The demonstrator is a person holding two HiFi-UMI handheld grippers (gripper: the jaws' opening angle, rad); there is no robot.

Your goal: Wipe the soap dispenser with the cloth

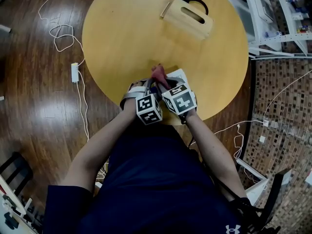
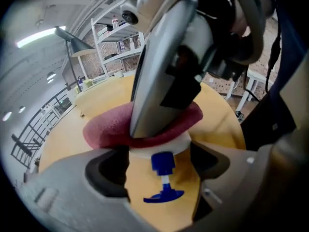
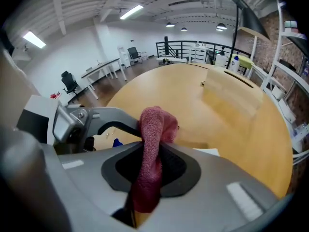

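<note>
**Wiping the dispenser: make the cloth touch it, not the jaw**

You've got the soap dispenser (image 2: 161,148) at the 6 o'clock edge of the round table (image 1: 126,38), right in front of you. Your left gripper (image 2: 157,169) has its jaws spread wide round the white body. The pads look to be pressing its sides, so I'd call that a hold. The blue pump (image 2: 162,162) points back toward that gripper's camera.

Your right gripper (image 3: 149,166) is pinched on the pink cloth (image 3: 150,144), with a fold poking out past the tips. From the left gripper view, the cloth lies across the far side of the white body and one right jaw bears down on it.

My take on doing this bit well:
- Lead with the loose fold so fabric, not the jaw, rubs the plastic.
- Go for short strokes round the body and let the left side just brace.
- Roll the left wrist to bring up a fresh face instead of reaching over the top.
- Easy on the pressure, since the bottle sits near the table edge.
- Leave the pump for last, because it could snag the cloth.

The wooden box (image 1: 187,16) at about 1 o'clock is well apart, so it's no bother.
</note>
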